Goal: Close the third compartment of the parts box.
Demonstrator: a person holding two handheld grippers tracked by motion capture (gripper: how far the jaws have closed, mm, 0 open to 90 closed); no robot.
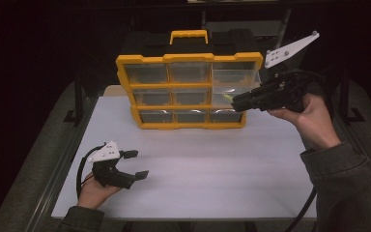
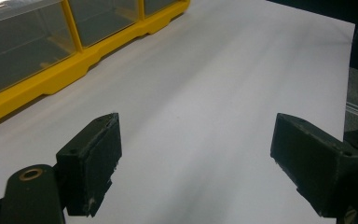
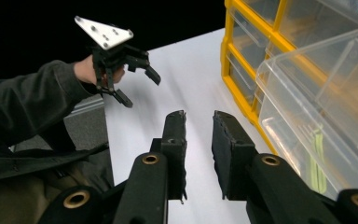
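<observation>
The clear drawer [image 1: 235, 77] at the right of the yellow organizer's [image 1: 189, 92] top row stands pulled out toward the person, and the one under it in the middle row also seems drawn forward; in the right gripper view the open drawer [image 3: 326, 107] shows something thin and yellow-green lying on its floor, too blurred to name. The right gripper [image 1: 237, 100] hangs in the air just in front of these drawers, its jaws narrowed to a small gap with nothing between them. The step in hand looks like working at the open drawer, either reaching in for the thin piece or pushing the drawer home. To do it well, the right gripper should come square to the drawer front, tips level with the rim, and move slowly, since the thin plastic wall would flex or skew in its slot under a sideways push; if the piece is to be picked, the jaws need to widen first and drop in from above. The left gripper [image 1: 135, 164] rests low over the white table [image 1: 212, 183], well apart from the organizer, jaws spread wide and empty; it could steady the cabinet by its frame. The black carry case with the yellow handle [image 1: 188, 36] behind is out of the way.
</observation>
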